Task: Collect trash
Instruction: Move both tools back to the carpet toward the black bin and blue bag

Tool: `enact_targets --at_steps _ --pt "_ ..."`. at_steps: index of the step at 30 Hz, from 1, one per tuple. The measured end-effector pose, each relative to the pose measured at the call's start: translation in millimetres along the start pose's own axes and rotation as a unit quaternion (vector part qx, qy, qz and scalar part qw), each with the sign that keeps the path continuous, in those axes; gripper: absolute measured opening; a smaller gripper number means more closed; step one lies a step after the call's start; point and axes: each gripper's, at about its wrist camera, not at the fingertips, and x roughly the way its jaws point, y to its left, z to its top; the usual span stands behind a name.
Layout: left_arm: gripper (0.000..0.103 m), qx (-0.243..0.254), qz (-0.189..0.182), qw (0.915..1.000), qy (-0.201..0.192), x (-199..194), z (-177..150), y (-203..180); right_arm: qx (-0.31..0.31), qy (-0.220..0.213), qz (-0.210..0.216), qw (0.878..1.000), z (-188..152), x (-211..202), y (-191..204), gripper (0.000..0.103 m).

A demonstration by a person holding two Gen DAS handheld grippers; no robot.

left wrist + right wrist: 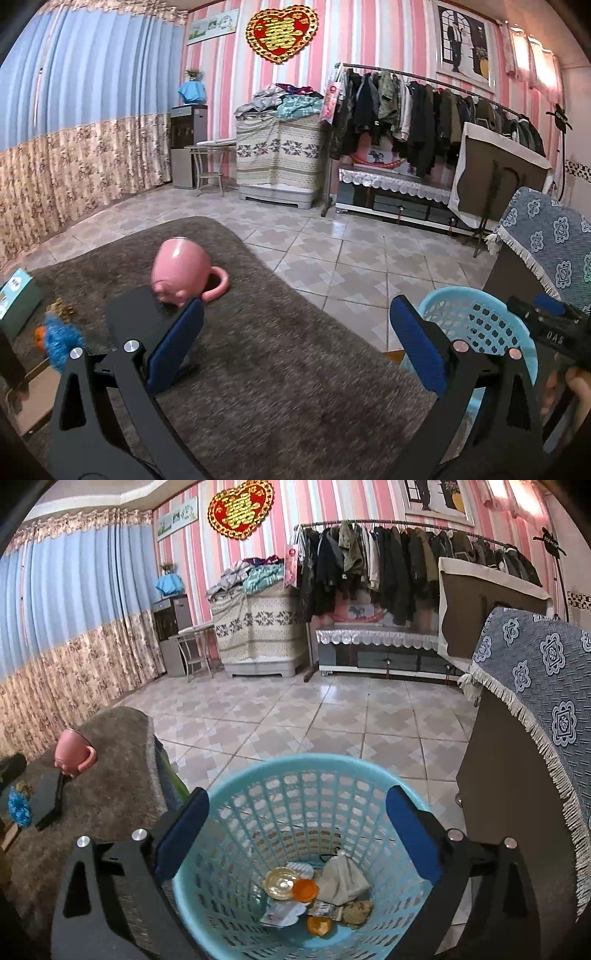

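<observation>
Trash still to collect lies at the left edge of the brown shaggy rug [258, 350] covering the bench: a blue fuzzy scrap [61, 338] and small brownish bits [62, 308], both left of the left gripper [295, 347], whose fingers [173, 347] stand spread and empty. The left hand looks nearer. Just off the rug's right edge stands the light-blue plastic lattice basket [236, 794], wrappers and orange lids on its bottom. The right gripper [299, 834] hangs over it, fingers wide apart, holding nothing.
</observation>
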Motion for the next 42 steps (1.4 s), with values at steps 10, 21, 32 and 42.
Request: enact_targets --at_steps 10,21,32,42 --pt "0.098 -0.029 0.046 0.9984 -0.013 -49.5 -12.0 63.6 -0.027 -0.016 0.030 0.999 2.0 -17.6 58.0 0.097" --pt "0.098 -0.082 0.159 0.9838 -0.005 -89.6 -46.5 175.4 -0.086 -0.009 0.073 0.994 -15.2 -16.8 142.3 0.098" --pt "0.098 -0.118 0.256 0.9592 0.018 -92.0 -67.7 279.5 -0.161 -0.012 0.164 0.973 -21.2 -16.6 246.6 0.098" --pt "0.097 -0.138 0.269 0.9521 0.048 -64.9 -76.7 333.9 -0.223 0.017 0.200 0.954 -52.5 -0.9 311.5 0.098"
